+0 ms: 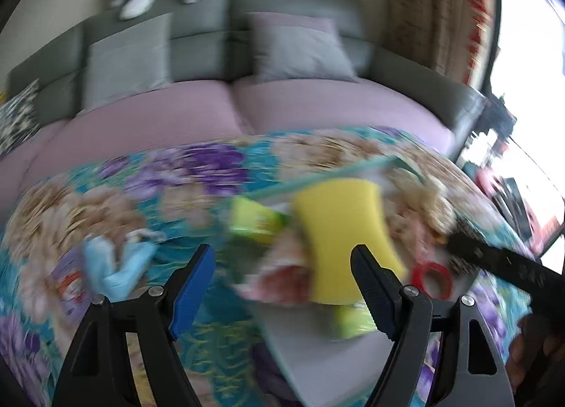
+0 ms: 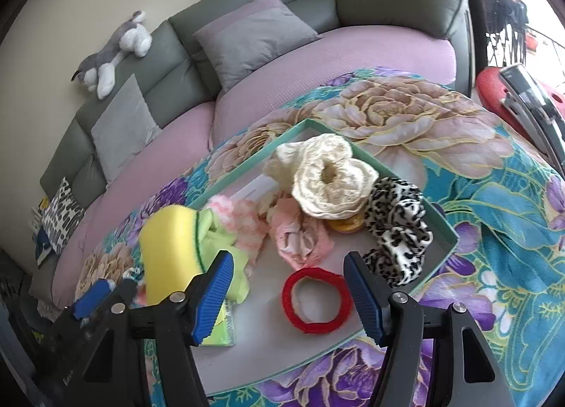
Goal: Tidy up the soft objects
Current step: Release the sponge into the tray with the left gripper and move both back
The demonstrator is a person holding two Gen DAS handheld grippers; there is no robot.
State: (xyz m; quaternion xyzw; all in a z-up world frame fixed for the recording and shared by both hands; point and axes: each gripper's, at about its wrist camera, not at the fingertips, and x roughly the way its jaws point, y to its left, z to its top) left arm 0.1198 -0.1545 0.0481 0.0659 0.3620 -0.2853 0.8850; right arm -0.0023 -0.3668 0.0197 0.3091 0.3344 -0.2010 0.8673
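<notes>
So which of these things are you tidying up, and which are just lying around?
For the tidying:
- yellow sponge
- red hair band
- cream scrunchie
- leopard scrunchie
- pink cloth
- teal tray holding them

Just lying around:
- toy husky on the sofa back
- grey cushion
- flowery blanket

Sofa (image 2: 353, 50) with pink seat cover, floral blanket (image 2: 494, 202) spread over a surface in front of it. On the blanket: teal-rimmed tray (image 2: 448, 230) and, left of the tray, a light-blue cloth (image 1: 116, 265). Grey cushions (image 2: 254, 36) lean on the sofa back, a patterned one (image 2: 61, 216) at the far end.
</notes>
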